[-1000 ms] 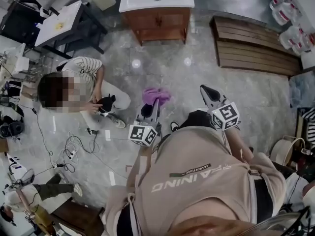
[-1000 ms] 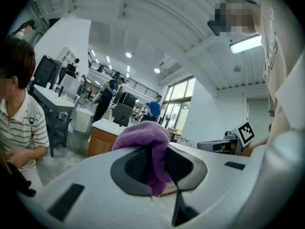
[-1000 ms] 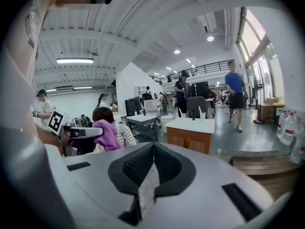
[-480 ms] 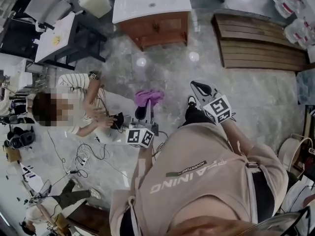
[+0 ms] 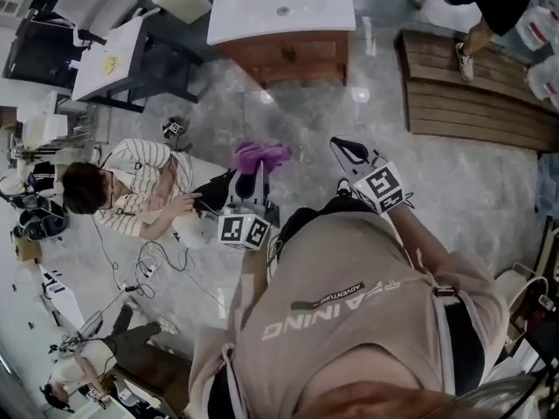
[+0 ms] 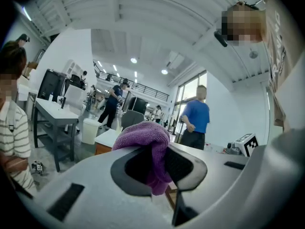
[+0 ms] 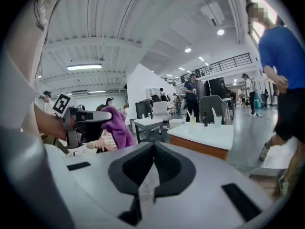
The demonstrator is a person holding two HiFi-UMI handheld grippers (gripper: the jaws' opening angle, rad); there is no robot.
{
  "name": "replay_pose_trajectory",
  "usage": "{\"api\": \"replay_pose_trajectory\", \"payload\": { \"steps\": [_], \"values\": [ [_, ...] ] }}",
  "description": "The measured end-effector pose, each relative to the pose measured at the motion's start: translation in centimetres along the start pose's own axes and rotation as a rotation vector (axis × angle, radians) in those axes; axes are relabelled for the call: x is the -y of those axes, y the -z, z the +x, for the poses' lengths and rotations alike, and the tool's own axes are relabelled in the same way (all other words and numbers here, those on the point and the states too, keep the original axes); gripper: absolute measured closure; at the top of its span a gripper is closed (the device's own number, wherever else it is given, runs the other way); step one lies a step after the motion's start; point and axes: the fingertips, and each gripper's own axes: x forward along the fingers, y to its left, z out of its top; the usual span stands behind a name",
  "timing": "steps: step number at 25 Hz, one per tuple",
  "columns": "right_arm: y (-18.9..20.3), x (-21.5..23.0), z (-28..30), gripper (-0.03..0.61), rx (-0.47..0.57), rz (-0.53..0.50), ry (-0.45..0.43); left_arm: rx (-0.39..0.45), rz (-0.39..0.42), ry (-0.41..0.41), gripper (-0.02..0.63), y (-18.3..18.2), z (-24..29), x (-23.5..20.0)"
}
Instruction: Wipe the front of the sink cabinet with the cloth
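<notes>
The sink cabinet (image 5: 293, 55) is brown wood with a white basin top (image 5: 279, 7) and stands far ahead at the top of the head view; it also shows as a white-topped cabinet (image 7: 202, 137) in the right gripper view. A purple cloth (image 5: 258, 157) hangs from my left gripper (image 5: 247, 175), whose jaws are shut on it. In the left gripper view the cloth (image 6: 145, 135) bulges over the jaws. My right gripper (image 5: 349, 151) is held level beside it, shut with nothing in it. Both are well short of the cabinet.
A person in a striped shirt (image 5: 131, 190) sits on the floor at my left among cables (image 5: 148, 260). A wooden slatted platform (image 5: 476, 94) lies at the right, with another person's legs (image 5: 476, 20) on it. A dark table (image 5: 113, 55) stands left of the cabinet.
I have stepped nearer the cabinet with both grippers carried forward. The seated person has shifted, and a walker has entered at the upper right.
</notes>
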Motion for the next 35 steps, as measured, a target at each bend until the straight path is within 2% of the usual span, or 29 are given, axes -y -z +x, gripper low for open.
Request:
{"api": "replay_pose_trajectory", "payload": {
  "steps": [8, 13, 17, 23, 30, 35],
  "values": [
    [-2.3, 2.7, 5.0, 0.566, -0.020, -0.013, -0.012, -0.004, -0.040, -0.026, 0.546, 0.3, 3.3, -4.1],
    [-3.7, 4.3, 8.9, 0.566, -0.020, -0.028, 0.031, 0.004, -0.030, 0.022, 0.546, -0.4, 6.4, -7.7],
    [-5.3, 4.6, 12.7, 0.566, -0.040, 0.005, 0.083, 0.003, -0.009, 0.059, 0.546, -2.3, 8.2, -11.6],
    [-9.2, 5.7, 17.6, 0.566, 0.017, 0.051, 0.146, -0.003, -0.026, 0.101, 0.546, -3.9, 10.7, -17.6],
    [-9.1, 5.8, 21.0, 0.566, -0.013, 0.052, 0.193, -0.030, -0.038, 0.157, 0.546, -4.1, 13.0, -21.8],
    [-9.3, 6.1, 22.5, 0.566, -0.028, 0.055, 0.207, -0.048, -0.075, 0.162, 0.546, -3.5, 14.0, -23.3]
  ]
}}
